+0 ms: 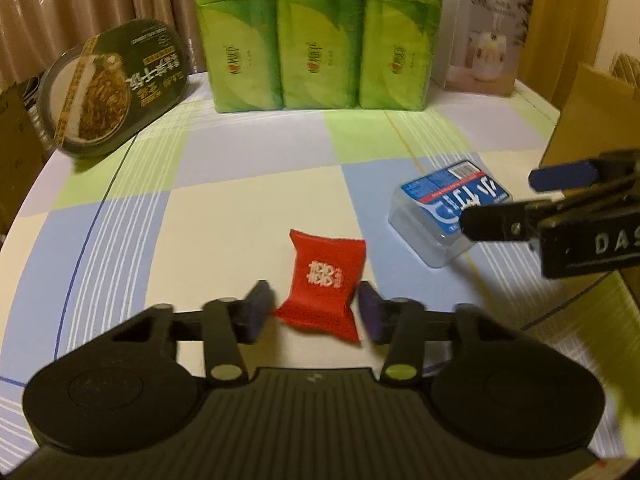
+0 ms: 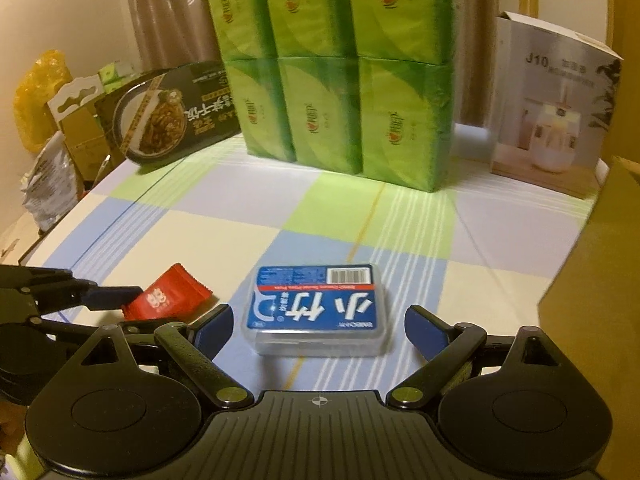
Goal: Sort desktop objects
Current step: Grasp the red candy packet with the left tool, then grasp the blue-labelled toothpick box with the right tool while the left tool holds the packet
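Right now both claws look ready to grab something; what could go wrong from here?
The red packet is soft and sits slightly askew between the left gripper fingers, so it may crumple or slip out when pinched. The clear plastic box looks slick; the right gripper, open around it, might skid it across the tablecloth. The two grippers are also close together and could bump.

Background only: counter (image 2: 208,236) has a checked cloth in pale blue, green, cream and lilac. Stack of green tissue packs (image 2: 332,68) stands at the back centre. Dark instant-meal box (image 2: 172,116) leans tilted left of the stack. White product box (image 2: 552,100) stands upright right of the stack. Brown cardboard (image 2: 596,292) at right edge. Yellow bag (image 2: 40,92) and carton clutter far left, beige curtain (image 1: 92,12) behind.
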Motion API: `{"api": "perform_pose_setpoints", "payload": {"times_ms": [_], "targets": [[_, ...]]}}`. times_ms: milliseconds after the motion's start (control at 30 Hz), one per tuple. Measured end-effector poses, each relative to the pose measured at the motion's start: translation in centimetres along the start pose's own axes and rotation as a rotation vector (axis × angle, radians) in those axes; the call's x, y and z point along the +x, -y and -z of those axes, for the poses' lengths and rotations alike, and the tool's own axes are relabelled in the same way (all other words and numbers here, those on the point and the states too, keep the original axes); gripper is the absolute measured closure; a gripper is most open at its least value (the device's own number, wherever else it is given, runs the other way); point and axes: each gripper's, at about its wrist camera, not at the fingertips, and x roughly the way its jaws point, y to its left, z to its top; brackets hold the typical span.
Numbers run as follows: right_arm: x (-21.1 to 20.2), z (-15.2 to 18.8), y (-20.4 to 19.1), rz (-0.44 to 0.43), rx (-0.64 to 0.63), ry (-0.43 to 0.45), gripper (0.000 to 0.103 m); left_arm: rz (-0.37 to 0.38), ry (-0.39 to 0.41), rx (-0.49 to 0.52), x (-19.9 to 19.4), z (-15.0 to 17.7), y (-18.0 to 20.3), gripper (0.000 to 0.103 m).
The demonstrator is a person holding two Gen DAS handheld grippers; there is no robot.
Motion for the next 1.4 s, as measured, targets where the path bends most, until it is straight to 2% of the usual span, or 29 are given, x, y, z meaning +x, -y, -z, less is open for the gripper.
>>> {"api": "perform_pose_setpoints", "payload": {"times_ms": [200,333,400,700,800,833,900,1167,1233,1400], "targets": [[1.2,0.3,-0.6,-0.008,-0.034,-0.011,0.013,-0.016,0.013,0.006,-0.4,-0.1,-0.8,0.062],[1.7,0.4,-0.3,-0.012,-0.026,-0.015,0.014,-0.030,0.019,0.025,-0.3,-0.1,-0.8,0.053],[1.7,0.3,-0.2,-0.012,-0.028,-0.011,0.019,-0.029,0.019,0.016,-0.1,-0.1,-1.0,0.051],[1.3,0.5,-0.7,-0.002,-0.047,-0.018,0.020,-0.025,0.048,0.025,0.1,-0.1,-0.7,0.051],[1.0,0.6,-0.8,0.005,-0.056,-0.019,0.020,-0.015,0.050,0.022,0.2,-0.1,-0.7,0.053],[0.9,0.7,-0.8,0.007,-0.057,-0.020,0.020,-0.013,0.048,0.023,0.2,-0.1,-0.6,0.059],[0.6,0.8,-0.9,0.011,-0.061,-0.024,0.020,-0.006,0.044,0.022,0.2,0.0,-0.6,0.067],[-2.0,1.7,-2.0,0.017,-0.065,-0.040,0.020,0.008,0.038,0.006,-1.0,0.4,-0.3,0.072],[-3.0,2.4,-2.4,0.017,-0.072,-0.047,0.020,0.016,0.039,0.015,-1.8,0.6,0.1,0.076],[-5.9,4.5,-2.7,0.016,-0.052,-0.062,0.020,0.049,0.006,0.035,-3.6,2.2,1.3,0.078]]}}
